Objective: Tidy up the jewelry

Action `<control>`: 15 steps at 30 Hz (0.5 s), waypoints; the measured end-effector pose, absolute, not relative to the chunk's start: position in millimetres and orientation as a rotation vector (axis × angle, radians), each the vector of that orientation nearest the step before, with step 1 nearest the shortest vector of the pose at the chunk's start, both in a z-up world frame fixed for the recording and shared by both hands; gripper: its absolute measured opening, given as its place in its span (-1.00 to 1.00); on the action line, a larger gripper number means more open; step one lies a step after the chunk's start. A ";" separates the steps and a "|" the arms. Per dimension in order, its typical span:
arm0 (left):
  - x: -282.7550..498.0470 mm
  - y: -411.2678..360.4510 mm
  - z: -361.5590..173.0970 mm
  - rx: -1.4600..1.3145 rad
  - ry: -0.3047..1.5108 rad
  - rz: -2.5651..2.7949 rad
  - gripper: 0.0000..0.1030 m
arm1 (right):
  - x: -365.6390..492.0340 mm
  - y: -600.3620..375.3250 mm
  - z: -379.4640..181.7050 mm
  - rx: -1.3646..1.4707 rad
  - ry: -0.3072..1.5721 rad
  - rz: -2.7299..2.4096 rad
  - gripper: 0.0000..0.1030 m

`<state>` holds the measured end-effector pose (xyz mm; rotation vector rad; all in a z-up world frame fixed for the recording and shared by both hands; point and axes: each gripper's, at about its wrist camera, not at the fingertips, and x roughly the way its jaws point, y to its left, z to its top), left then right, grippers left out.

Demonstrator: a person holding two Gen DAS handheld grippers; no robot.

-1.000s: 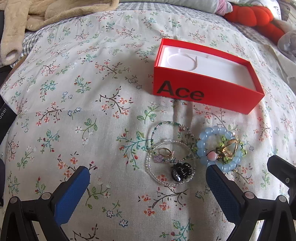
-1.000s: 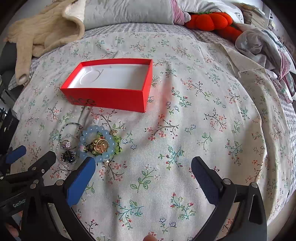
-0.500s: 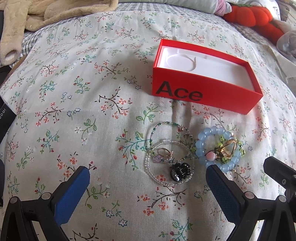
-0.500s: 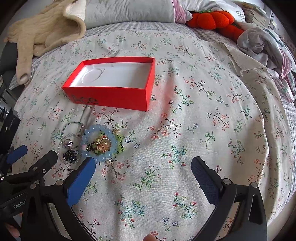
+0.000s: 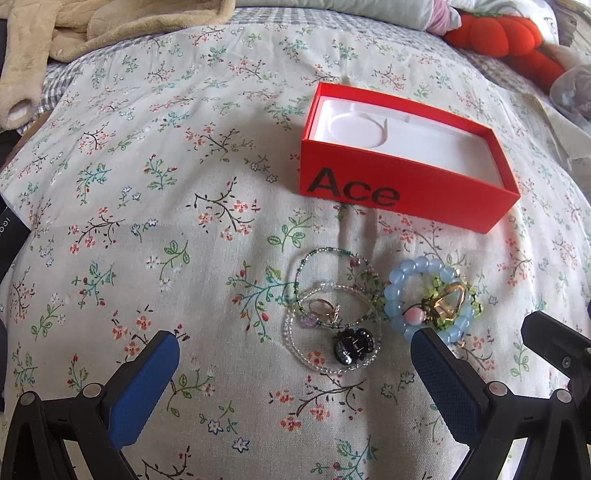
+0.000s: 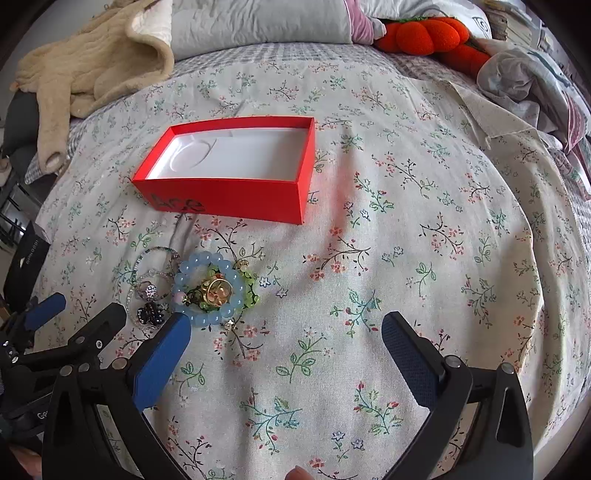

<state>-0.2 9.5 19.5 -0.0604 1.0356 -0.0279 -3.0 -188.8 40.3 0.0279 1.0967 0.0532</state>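
Note:
An open red box [image 5: 406, 199] marked "Ace", with a white empty inside, sits on the floral bedspread; it also shows in the right wrist view [image 6: 229, 195]. In front of it lies a jewelry pile: a light blue bead bracelet [image 5: 397, 295] [image 6: 181, 277] around a gold piece [image 5: 448, 301], thin bead bracelets [image 5: 332, 284], a ring [image 5: 319, 306] and a black clip [image 5: 356, 347]. My left gripper [image 5: 295, 354] is open and empty, just short of the pile. My right gripper [image 6: 284, 336] is open and empty, to the right of the pile.
A beige fleece garment [image 6: 85, 74] lies at the back left. An orange plush [image 6: 424, 35] and crumpled clothes [image 6: 524, 81] lie at the back right. A grey pillow [image 6: 258, 26] is at the head. Floral bedspread [image 6: 424, 221] stretches right of the box.
Both grippers have edged forward slightly, the right one more; the box and the pile look a little nearer. Nothing was grasped and the jaws stay open.

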 end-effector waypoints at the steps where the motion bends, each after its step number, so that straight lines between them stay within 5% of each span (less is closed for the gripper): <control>1: 0.1 9.9 20.3 -0.063 1.034 -0.027 1.00 | -2.3 -188.2 41.8 0.022 1.094 0.056 1.00; 15: 25.0 20.7 24.3 -0.072 1.077 -0.092 0.99 | 16.7 -187.1 48.6 -0.032 1.106 0.091 1.00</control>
